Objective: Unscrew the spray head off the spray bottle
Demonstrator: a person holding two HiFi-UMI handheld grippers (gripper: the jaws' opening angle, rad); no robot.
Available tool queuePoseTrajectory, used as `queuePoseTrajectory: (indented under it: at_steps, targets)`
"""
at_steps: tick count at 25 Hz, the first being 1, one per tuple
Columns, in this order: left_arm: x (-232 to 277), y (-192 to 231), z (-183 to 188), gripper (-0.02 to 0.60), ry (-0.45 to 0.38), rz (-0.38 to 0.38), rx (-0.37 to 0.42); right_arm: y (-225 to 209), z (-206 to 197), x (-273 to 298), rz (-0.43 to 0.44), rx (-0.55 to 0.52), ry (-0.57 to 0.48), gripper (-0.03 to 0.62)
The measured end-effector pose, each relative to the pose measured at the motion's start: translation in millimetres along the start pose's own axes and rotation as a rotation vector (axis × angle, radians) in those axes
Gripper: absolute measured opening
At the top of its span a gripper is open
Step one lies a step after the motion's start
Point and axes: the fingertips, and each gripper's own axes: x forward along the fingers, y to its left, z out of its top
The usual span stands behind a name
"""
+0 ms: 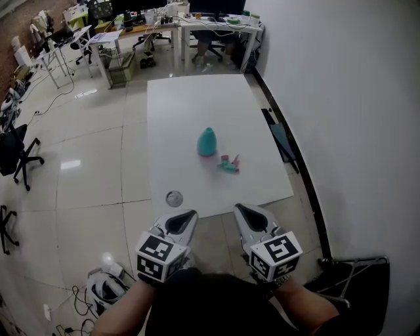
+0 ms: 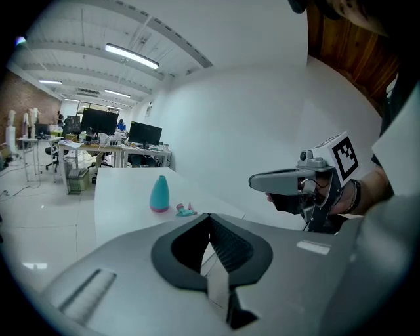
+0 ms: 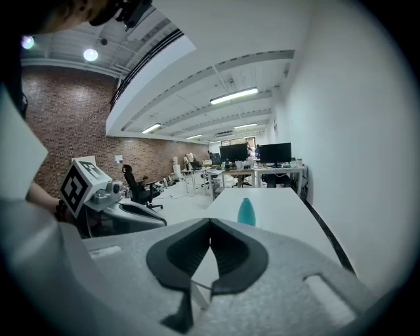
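Observation:
A teal spray bottle [image 1: 207,142] stands upright near the middle of the white table [image 1: 190,98], with no head on it. The teal-and-pink spray head [image 1: 229,164] lies on the table just right of it and nearer me. My left gripper [image 1: 189,215] and right gripper [image 1: 242,210] hover side by side just short of the table's near edge, both shut and empty. The left gripper view shows the bottle [image 2: 159,194], the spray head [image 2: 185,210] and the right gripper [image 2: 282,181]. In the right gripper view the bottle [image 3: 246,212] stands ahead, with the left gripper [image 3: 121,211] beside.
A small round grey disc [image 1: 174,198] lies at the table's near left corner. A white wall [image 1: 354,98] runs along the right. Desks with monitors [image 1: 197,16] stand beyond the table. An office chair [image 1: 20,154] is at the left, and cables and gear [image 1: 105,285] lie on the floor.

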Motion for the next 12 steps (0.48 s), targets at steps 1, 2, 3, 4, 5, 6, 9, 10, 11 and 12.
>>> queuePoseTrajectory:
  at_steps: [1,2,3,4,5,6,9,10,11,12]
  targets:
    - [0,4,0,0.011,0.004,-0.007,0.004,0,1,4,-0.009,0.0,0.003,-0.008]
    - [0,8,0,0.011,0.008,-0.014,0.008,0,2,8,-0.017,0.001,0.006,-0.008]
    - [0,12,0,0.011,0.012,-0.022,0.013,0,3,11,-0.026,0.0,0.009,-0.008]
    - [0,15,-1,0.011,0.015,-0.03,0.017,0,5,15,-0.035,-0.001,0.011,-0.008]
    - [1,18,0,0.011,0.018,-0.038,0.022,0,6,18,-0.044,-0.002,0.011,-0.008]
    - [1,21,0,0.011,0.021,-0.044,0.026,-1,7,20,-0.052,-0.003,0.011,-0.008]
    - [4,29,3,0.011,0.024,-0.056,0.032,-5,9,26,-0.065,-0.005,0.021,0.012]
    - [5,31,5,0.011,0.024,-0.058,0.034,-6,10,28,-0.067,-0.007,0.027,0.015]
    - [6,33,7,0.011,0.024,-0.061,0.036,-7,11,29,-0.069,-0.011,0.033,0.019]
    - [7,35,9,0.011,0.024,-0.063,0.038,-8,11,31,-0.072,-0.013,0.039,0.023]
